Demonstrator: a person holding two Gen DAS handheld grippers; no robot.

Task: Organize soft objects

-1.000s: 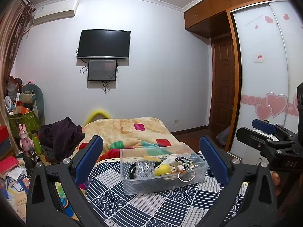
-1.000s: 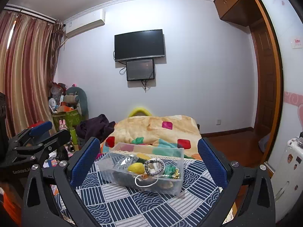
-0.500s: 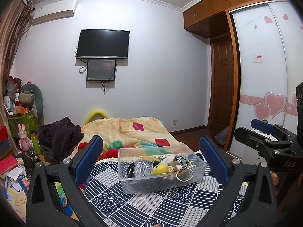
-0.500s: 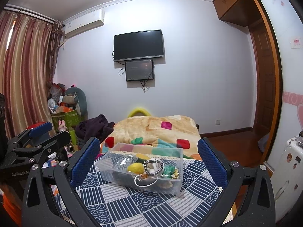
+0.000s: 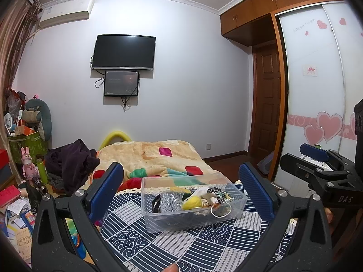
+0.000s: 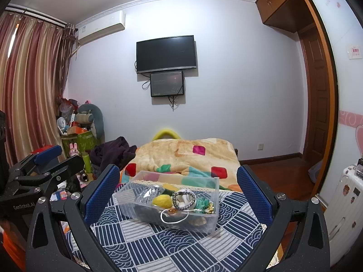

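Observation:
A clear plastic box [image 5: 195,219] [image 6: 138,213] stands on a blue-and-white patterned cloth [image 5: 204,244] [image 6: 172,244]. It holds small soft items: a yellow fuzzy ball [image 5: 192,203] [image 6: 161,201], a braided hair tie [image 5: 216,192] [image 6: 183,200], a silvery wrapped bundle [image 5: 169,200], green bits [image 6: 202,204] and a white cord loop [image 6: 173,218]. My left gripper [image 5: 181,192] is open and empty, short of the box. My right gripper [image 6: 178,192] is open and empty, also short of it. Each gripper shows at the edge of the other's view.
A bed with a beige patchwork blanket [image 5: 154,156] [image 6: 181,156] lies behind the box. A dark clothes pile [image 5: 70,161] and cluttered bins [image 5: 25,140] are on the left. A wardrobe [image 5: 317,90] and a white suitcase [image 6: 347,195] are on the right.
Both views have shifted only slightly. The box sits a little lower and closer in the left wrist view. Both grippers stay open and empty.

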